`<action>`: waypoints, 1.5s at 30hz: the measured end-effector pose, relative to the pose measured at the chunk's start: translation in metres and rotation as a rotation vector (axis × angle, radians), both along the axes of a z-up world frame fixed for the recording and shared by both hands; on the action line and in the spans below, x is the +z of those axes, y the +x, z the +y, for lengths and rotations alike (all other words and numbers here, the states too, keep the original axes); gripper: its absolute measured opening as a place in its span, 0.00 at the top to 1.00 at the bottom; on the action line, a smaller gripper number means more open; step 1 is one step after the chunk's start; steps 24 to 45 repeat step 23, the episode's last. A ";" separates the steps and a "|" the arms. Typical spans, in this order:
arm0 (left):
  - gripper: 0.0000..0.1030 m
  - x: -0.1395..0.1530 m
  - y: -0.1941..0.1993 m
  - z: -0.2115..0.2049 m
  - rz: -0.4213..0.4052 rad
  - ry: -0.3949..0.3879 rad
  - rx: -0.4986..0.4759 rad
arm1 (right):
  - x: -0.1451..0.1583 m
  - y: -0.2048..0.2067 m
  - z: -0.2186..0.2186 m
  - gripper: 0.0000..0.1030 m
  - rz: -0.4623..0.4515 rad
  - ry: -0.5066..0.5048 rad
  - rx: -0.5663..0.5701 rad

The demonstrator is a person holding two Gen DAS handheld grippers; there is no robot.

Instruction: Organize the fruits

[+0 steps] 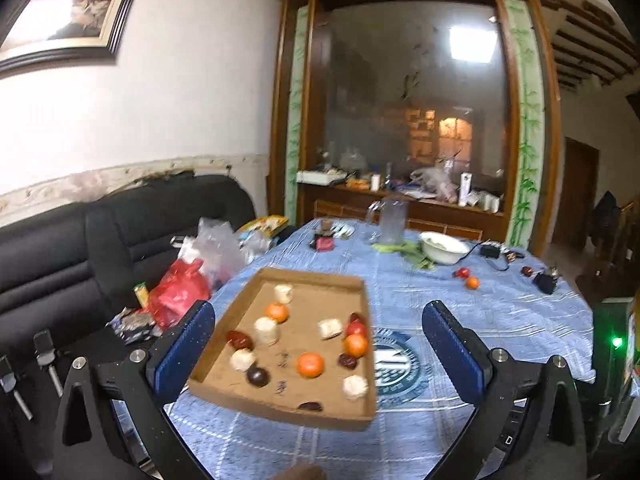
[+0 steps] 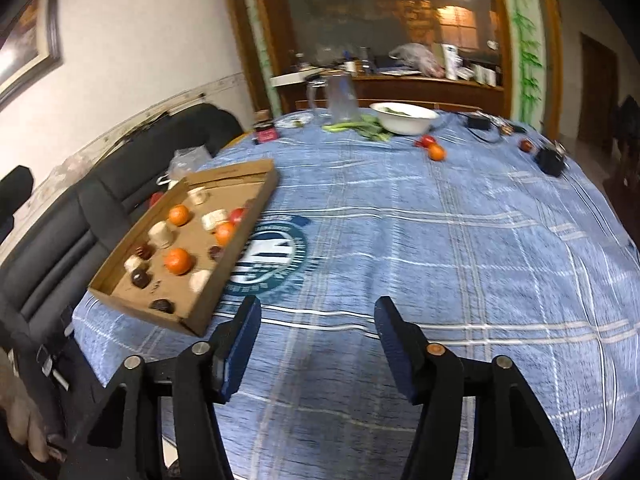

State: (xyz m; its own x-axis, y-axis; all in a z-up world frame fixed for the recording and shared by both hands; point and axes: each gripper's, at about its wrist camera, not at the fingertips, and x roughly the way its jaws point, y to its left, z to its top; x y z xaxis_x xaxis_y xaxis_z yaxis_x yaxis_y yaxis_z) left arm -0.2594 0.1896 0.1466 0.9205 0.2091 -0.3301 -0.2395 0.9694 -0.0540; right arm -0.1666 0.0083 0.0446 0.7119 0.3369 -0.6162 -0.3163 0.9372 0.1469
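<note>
Both tongs, left tongs (image 1: pixel 318 354) and right tongs (image 2: pixel 318 346), wide apart and empty; cardboard tray (image 2: pixel 224 174) fruit blurred, far rim hiding some.

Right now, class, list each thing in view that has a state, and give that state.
left gripper: open, holding nothing
right gripper: open, holding nothing
cardboard tray: open-topped, holding fruits, overhanging the table edge
white bowl: upright on the table
clear jug: upright

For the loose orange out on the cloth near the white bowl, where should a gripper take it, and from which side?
Grip the orange across its round middle, coming from above or from its open near side. A red fruit sits against its far-left side, toward the bowl, so jaws should straddle it along the other axis.
</note>
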 end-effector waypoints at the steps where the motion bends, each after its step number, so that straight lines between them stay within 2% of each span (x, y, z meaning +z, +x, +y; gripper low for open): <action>1: 0.00 -0.004 0.004 0.005 0.029 -0.010 0.002 | 0.001 0.001 0.008 0.36 -0.002 -0.013 0.019; 4: 0.00 -0.017 0.014 0.021 0.105 -0.063 0.002 | -0.001 0.006 0.036 0.34 -0.004 -0.052 0.065; 8: 0.00 -0.040 0.027 0.034 0.212 -0.078 0.034 | -0.009 0.015 0.059 0.34 0.010 -0.089 0.090; 18: 0.00 -0.068 0.040 0.053 0.317 -0.130 0.084 | -0.018 0.020 0.081 0.33 0.012 -0.134 0.111; 45: 0.00 -0.068 0.041 0.052 0.332 -0.120 0.102 | -0.018 0.018 0.079 0.30 0.007 -0.132 0.110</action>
